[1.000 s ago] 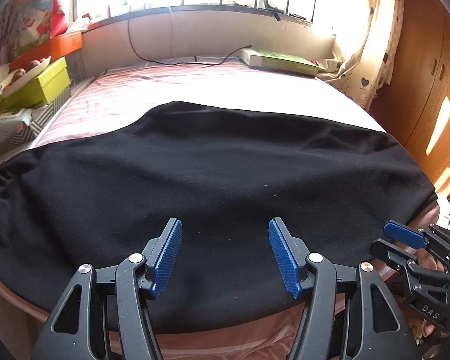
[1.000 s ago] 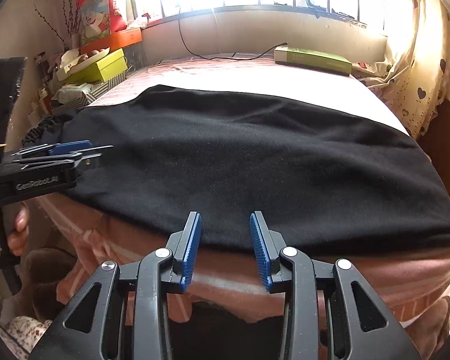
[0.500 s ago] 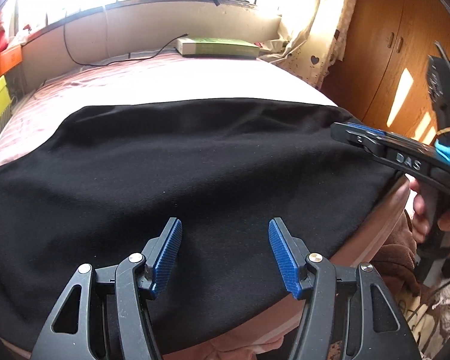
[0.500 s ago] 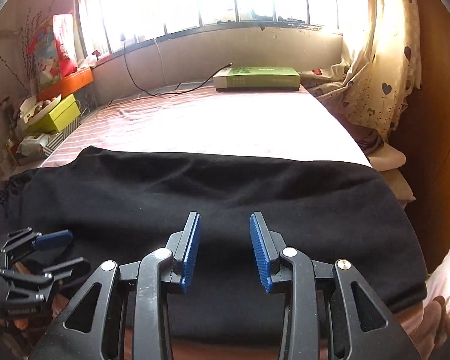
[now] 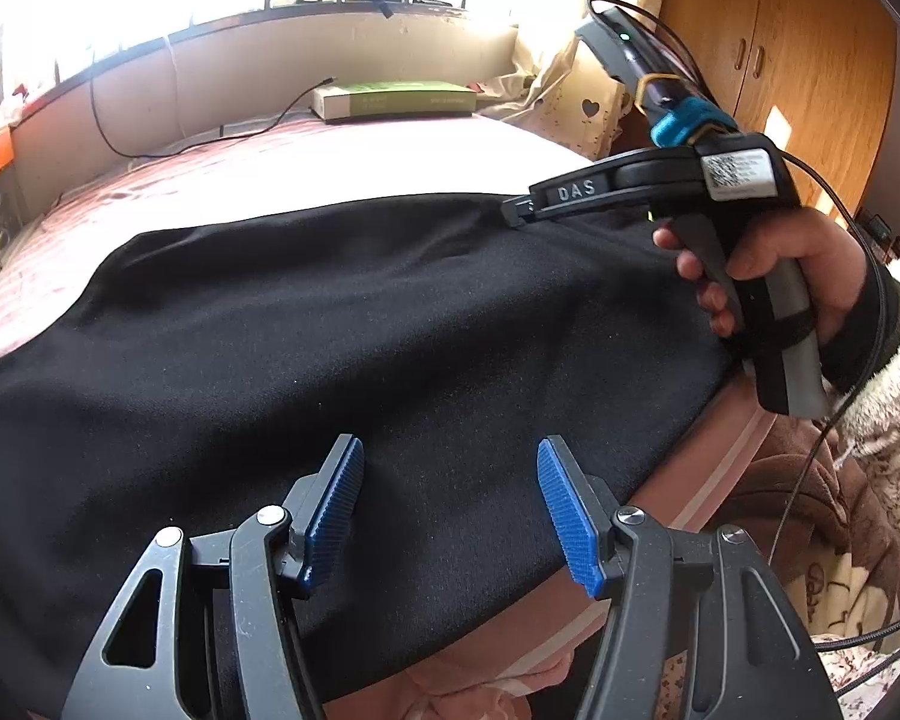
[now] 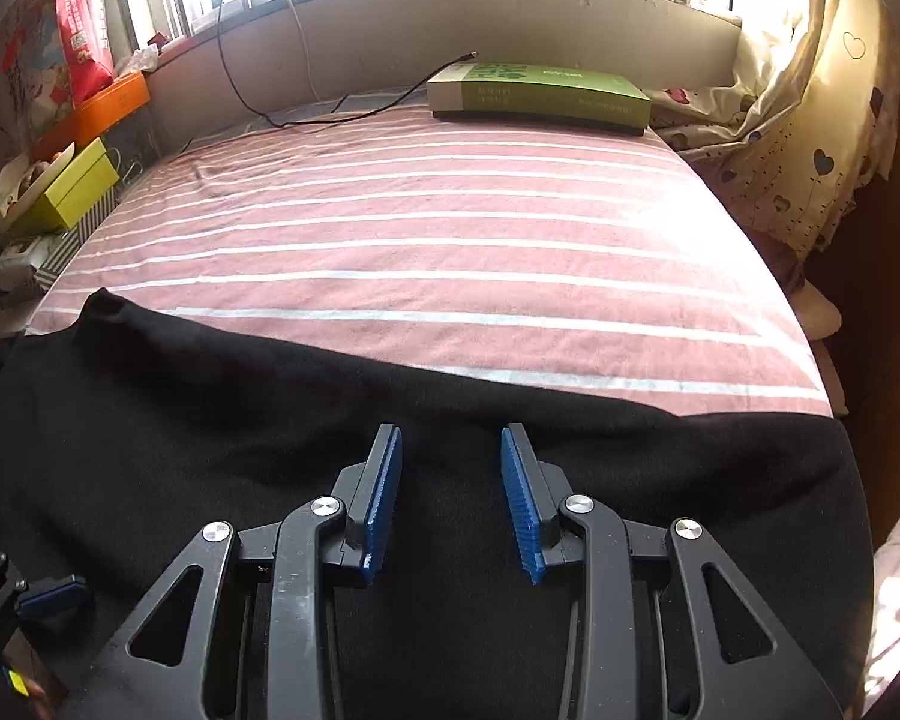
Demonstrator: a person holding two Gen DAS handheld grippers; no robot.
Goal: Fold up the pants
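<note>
The left gripper [image 5: 450, 504] is hanging over the near part of the pants [image 5: 360, 348] with its jaws spread wide and nothing between the ribbed blue pads [image 5: 333, 510]. The right gripper [image 6: 450, 495] is hovering above the far edge of the pants, its jaws parted by a narrower gap, also empty; a hand [image 5: 768, 276] is gripping its handle at the right of the left wrist view.

The pants are lying flat across the near side of the bed [image 6: 450, 228], spread wide from left to right, with the near edge drooping over the bed's edge. The cloth is black, matte and slightly fuzzy, like fleece or thick knit, with only shallow ripples. It is probably soft and limp, fairly light, and not slippery against the ribbed pads, so it should drape and sag rather than hold a shape when lifted. A good hold would likely be a pinch on an edge or corner, both layers together, one gripper at the far right corner and the other along the same edge, so the fold comes over evenly.

The sheet is pink with thin white stripes and lies smooth. At the far side a flat green box [image 6: 540, 90] is resting by the window wall, with a black cable [image 6: 330, 108] trailing beside it. A heart-print curtain [image 6: 810, 138] is bunching at the far right, and a wooden wardrobe [image 5: 810, 60] is standing beyond.
</note>
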